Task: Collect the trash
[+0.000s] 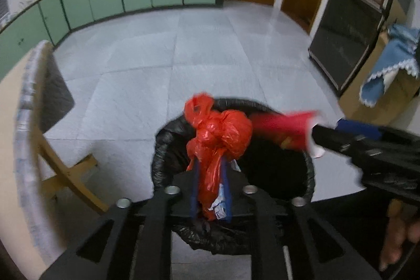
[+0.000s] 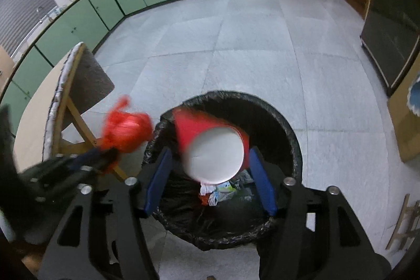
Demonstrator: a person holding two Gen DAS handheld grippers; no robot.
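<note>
Red knotted bag [image 1: 219, 133] sits clenched in the left claw [image 1: 211, 185] above the black-lined bin [image 1: 311, 169]; the right claw [image 2: 210, 169] grips a red cup [image 2: 212, 148] between its blue fingers [image 2: 262, 185] over that bin.

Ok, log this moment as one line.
left claw: shut on knotted red plastic bag | right claw: holds red paper cup | both over black-lined bin

Red cup [image 1: 282, 129] smears with motion blur in the left wrist view, its rim hidden behind the right gripper [image 1: 319, 134]. Knotted red bag [image 2: 126, 127] blurs in the right wrist view. Scraps in the bin [image 2: 294, 141]: too small to identify. Blue cloth [image 2: 414, 99] cut off at the edge.
</note>
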